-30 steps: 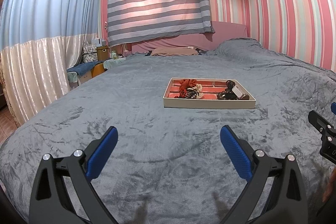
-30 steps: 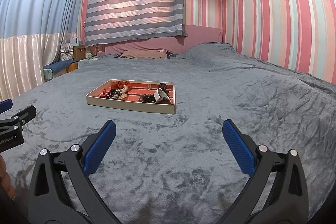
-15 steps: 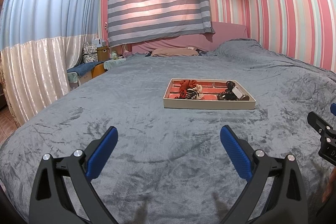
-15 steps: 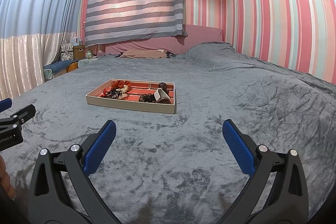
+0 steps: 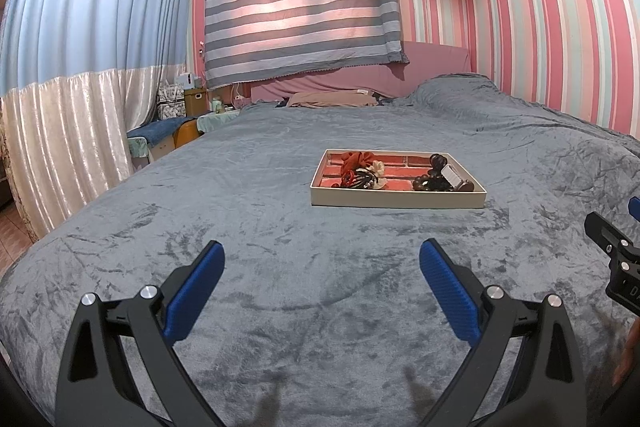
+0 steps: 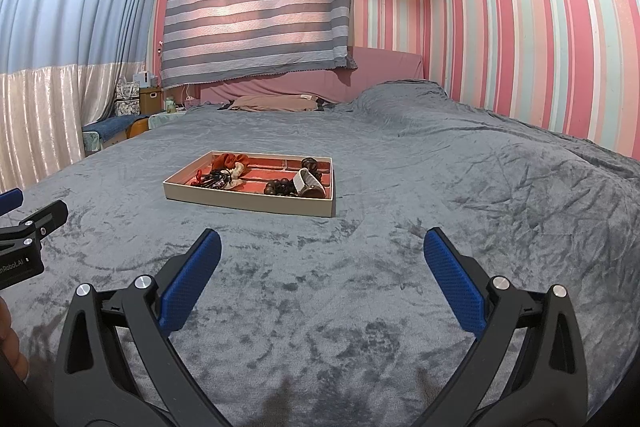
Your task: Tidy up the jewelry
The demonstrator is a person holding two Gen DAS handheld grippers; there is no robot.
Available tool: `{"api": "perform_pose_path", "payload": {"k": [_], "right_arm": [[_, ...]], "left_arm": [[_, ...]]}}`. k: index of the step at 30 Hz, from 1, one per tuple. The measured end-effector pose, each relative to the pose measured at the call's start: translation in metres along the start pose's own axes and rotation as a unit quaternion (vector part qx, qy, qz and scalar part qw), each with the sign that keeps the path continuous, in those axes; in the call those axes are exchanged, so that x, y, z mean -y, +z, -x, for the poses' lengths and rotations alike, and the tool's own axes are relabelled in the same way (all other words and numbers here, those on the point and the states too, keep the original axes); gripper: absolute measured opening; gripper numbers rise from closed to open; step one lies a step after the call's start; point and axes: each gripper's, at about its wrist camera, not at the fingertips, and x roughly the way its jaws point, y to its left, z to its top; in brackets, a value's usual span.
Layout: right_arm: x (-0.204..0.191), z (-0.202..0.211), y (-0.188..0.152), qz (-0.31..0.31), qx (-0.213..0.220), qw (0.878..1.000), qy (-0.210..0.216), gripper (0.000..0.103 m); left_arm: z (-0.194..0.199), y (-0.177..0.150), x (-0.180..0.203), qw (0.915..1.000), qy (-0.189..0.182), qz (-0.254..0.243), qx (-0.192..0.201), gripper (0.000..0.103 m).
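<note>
A shallow beige tray (image 5: pixel 396 200) (image 6: pixel 240 202) with a red lining lies on the grey blanket ahead of both grippers. In its left half lie a red scrunchie (image 5: pixel 354 159) (image 6: pixel 230 160), a black claw clip (image 5: pixel 362 179) and a cream piece. Dark beads (image 5: pixel 430 183) (image 6: pixel 280 187) and a white tag (image 5: pixel 454 174) (image 6: pixel 306 179) fill its right half. My left gripper (image 5: pixel 322 253) is open and holds nothing, well short of the tray. Equally open with nothing between its fingers, my right gripper (image 6: pixel 322 241) hangs back from the tray too.
The grey blanket (image 5: pixel 280 227) covers a wide bed. A pink headboard and pillow (image 5: pixel 332 99) lie at the far end, boxes and a stool (image 5: pixel 184 131) at the left bedside. Striped wall runs along the right. A person's hand (image 6: pixel 10 343) shows at the left edge.
</note>
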Motion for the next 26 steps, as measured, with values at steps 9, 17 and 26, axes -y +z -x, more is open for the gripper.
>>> {"api": "perform_pose_path", "payload": {"k": [9, 17, 26], "right_arm": [[0.0002, -0.0002, -0.0002, 0.000, -0.001, 1.000, 0.000, 0.099], [0.0005, -0.0001, -0.0004, 0.000, -0.001, 1.000, 0.001, 0.099], [0.0009, 0.0000, -0.0008, 0.000, -0.001, 1.000, 0.001, 0.099]], "left_arm": [[0.0002, 0.0011, 0.0003, 1.0000, -0.001, 0.000, 0.001, 0.096], [0.0002, 0.0018, 0.0009, 1.0000, -0.001, 0.001, 0.002, 0.096], [0.0010, 0.0041, 0.0035, 1.0000, -0.001, 0.004, -0.001, 0.096]]}}
